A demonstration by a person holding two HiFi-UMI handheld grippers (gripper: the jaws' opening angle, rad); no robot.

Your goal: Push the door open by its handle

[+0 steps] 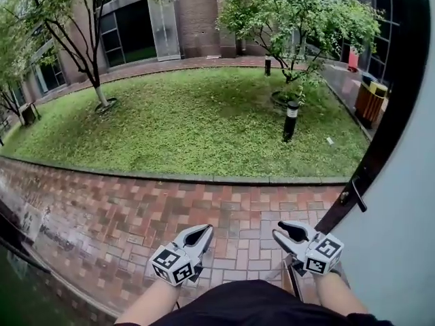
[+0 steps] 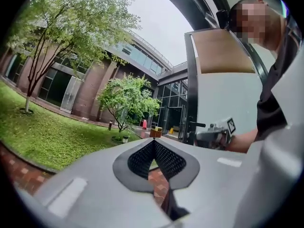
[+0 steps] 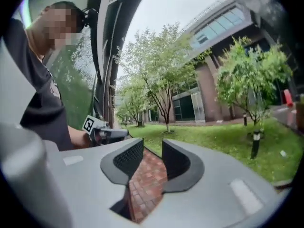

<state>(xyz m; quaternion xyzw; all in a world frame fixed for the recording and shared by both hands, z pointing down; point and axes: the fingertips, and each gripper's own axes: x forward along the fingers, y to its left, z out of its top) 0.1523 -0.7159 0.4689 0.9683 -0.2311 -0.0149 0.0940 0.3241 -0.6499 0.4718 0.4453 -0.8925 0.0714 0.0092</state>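
The white door (image 1: 401, 216) with its black edge stands swung outward at the right of the head view. Its dark lever handle (image 1: 355, 197) juts from that edge. My right gripper (image 1: 284, 235) hovers low, below and left of the handle and apart from it. In the right gripper view its jaws (image 3: 153, 148) stand open, with only brick paving showing between them. My left gripper (image 1: 202, 233) is beside it to the left, shut with nothing held, its pads (image 2: 164, 158) meeting at the tip. The left gripper view shows the door (image 2: 223, 99), the handle (image 2: 199, 125) and the right gripper (image 2: 216, 133).
Wet red brick paving (image 1: 136, 209) lies below both grippers, bordered by a curb and a lawn (image 1: 190, 121). A short bollard lamp (image 1: 290, 121) and small trees stand on the grass. A wooden bin (image 1: 370, 102) is at the far right, and brick and glass buildings lie behind.
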